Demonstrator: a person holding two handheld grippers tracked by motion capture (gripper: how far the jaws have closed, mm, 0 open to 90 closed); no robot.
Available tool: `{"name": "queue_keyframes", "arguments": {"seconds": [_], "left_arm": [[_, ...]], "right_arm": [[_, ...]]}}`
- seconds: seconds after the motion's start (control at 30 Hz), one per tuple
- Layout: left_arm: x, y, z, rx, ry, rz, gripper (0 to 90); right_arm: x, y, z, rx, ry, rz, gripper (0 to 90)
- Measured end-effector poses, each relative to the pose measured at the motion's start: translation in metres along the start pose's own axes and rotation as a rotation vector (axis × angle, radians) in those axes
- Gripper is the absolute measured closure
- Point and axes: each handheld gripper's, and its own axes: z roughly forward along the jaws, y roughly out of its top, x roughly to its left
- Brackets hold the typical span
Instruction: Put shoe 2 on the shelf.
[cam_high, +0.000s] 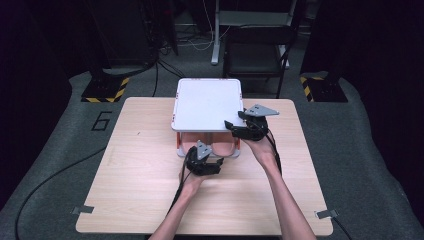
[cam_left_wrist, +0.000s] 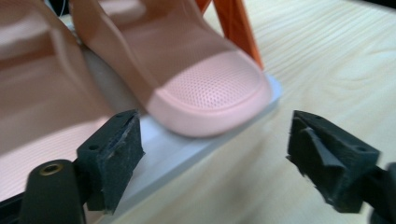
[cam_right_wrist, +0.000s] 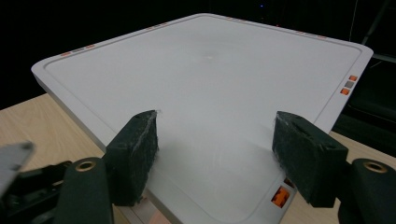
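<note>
Two pink slippers (cam_left_wrist: 205, 93) toe-first toward left gripper (cam_left_wrist: 212, 154), jaws wide, empty; right gripper (cam_right_wrist: 215, 154) likewise.

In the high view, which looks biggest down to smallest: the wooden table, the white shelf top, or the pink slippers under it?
1. The wooden table, by far the largest.
2. The white shelf top.
3. The pink slippers, smallest, though the shelf top hides most of them, so their full size is unsure.

Left gripper (cam_high: 212, 165) low, jaws apart, right gripper (cam_high: 234, 125) raised (jaws also spread), both forearms extended
</note>
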Motion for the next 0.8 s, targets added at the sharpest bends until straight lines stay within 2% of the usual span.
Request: {"name": "queue_keyframes", "arguments": {"seconds": [0.03,0.07,0.1,0.17,0.23,0.33,0.37,0.43,0.5,0.53,0.57,0.6,0.73,0.8], "left_arm": [[0.005,-0.001,-0.012,-0.034,-0.010,-0.012,15.0],[0.013,-0.003,-0.029,-0.057,-0.026,-0.004,14.8],[0.017,-0.004,-0.039,-0.074,-0.027,-0.010,14.0],[0.035,-0.007,-0.066,-0.105,-0.009,-0.012,14.0],[0.051,-0.011,-0.088,-0.126,0.004,-0.024,14.1],[0.068,-0.017,-0.112,-0.141,0.037,-0.031,14.0],[0.072,-0.020,-0.118,-0.161,0.052,-0.048,13.9],[0.080,-0.026,-0.129,-0.169,0.066,-0.072,12.8],[0.087,-0.034,-0.137,-0.166,0.084,-0.091,12.1],[0.091,-0.042,-0.145,-0.169,0.095,-0.109,11.7],[0.091,-0.042,-0.145,-0.169,0.095,-0.109,10.9],[0.092,-0.047,-0.147,-0.180,0.099,-0.117,10.9],[0.099,-0.062,-0.156,-0.155,0.122,-0.111,10.9],[0.102,-0.067,-0.160,-0.165,0.137,-0.126,10.8]], "right_arm": [[0.000,0.000,0.000,0.000,0.000,0.000,30.4],[0.000,0.000,0.000,-0.004,-0.006,0.003,29.3],[0.000,0.000,-0.002,-0.015,-0.024,-0.012,28.2],[0.002,-0.002,-0.006,-0.037,-0.055,-0.018,27.0],[0.004,-0.007,-0.016,-0.081,-0.068,-0.023,26.7],[0.007,-0.017,-0.034,-0.107,-0.093,-0.014,22.3],[0.008,-0.020,-0.040,-0.112,-0.097,-0.001,20.1],[0.009,-0.028,-0.053,-0.127,-0.100,0.037,15.3],[0.010,-0.036,-0.064,-0.139,-0.089,0.069,15.0],[0.012,-0.040,-0.069,-0.141,-0.084,0.079,14.8],[0.012,-0.040,-0.069,-0.141,-0.084,0.079,14.8],[0.016,-0.050,-0.079,-0.145,-0.080,0.075,14.8],[0.023,-0.070,-0.096,-0.141,-0.085,0.051,14.8],[0.025,-0.081,-0.104,-0.145,-0.094,0.044,14.9]]}}
